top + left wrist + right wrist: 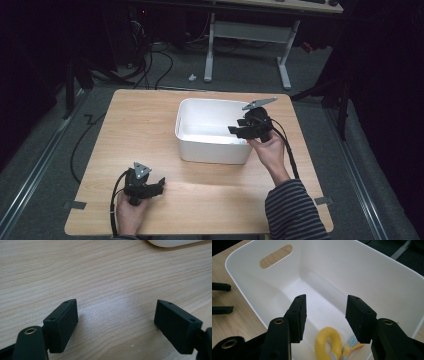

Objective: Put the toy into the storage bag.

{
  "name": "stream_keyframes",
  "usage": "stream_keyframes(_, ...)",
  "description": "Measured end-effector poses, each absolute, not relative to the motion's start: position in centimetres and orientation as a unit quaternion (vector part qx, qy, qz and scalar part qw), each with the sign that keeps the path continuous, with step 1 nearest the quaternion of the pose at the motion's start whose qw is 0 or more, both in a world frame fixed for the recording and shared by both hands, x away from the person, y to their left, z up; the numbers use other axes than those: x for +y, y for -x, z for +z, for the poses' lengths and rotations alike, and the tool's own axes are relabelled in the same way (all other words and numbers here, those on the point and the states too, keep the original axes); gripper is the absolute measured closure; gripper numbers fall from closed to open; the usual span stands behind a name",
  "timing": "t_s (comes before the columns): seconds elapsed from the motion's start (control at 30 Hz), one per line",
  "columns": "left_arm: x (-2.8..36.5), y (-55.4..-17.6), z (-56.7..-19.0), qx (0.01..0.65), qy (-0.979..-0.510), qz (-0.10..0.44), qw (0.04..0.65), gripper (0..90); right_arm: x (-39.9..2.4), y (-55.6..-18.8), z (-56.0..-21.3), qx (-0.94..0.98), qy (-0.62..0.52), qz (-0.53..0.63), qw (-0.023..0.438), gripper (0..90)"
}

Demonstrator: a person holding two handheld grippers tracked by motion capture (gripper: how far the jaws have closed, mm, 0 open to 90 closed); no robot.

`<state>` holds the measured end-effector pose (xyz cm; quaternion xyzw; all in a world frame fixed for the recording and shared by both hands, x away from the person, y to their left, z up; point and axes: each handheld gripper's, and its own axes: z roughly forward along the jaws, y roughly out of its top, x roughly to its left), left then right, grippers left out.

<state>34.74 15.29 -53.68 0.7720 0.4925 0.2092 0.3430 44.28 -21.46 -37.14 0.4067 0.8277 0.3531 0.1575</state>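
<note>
Over the white plastic bin [212, 145], the right gripper [325, 315] is hovering with jaws apart, empty; a yellow ring toy [329, 343] is lying inside, blurred; the left gripper [115, 322] is resting wide open on the wooden table [145, 130].

We are in what looks like a lab or test room set up for recording. Our small wooden surface [150, 125] stands alone on grey carpet [250, 70], with black cables [150, 65] running across the floor behind it. A second desk on a white metal frame [247, 37] stands farther back, in a dim room with dark surroundings. Tape marks [75, 205] sit at the near corners of our surface, and metal rails [30, 185] run along the floor at both sides.
</note>
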Motion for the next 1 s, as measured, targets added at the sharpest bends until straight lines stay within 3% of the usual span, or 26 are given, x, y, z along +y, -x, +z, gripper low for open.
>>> stream_keyframes(1.0,15.3,-34.8,-53.7,0.493,-0.772,0.209,0.343,19.6,-28.2,-40.8,-35.9,0.779,-0.453,0.387,0.194,48.0)
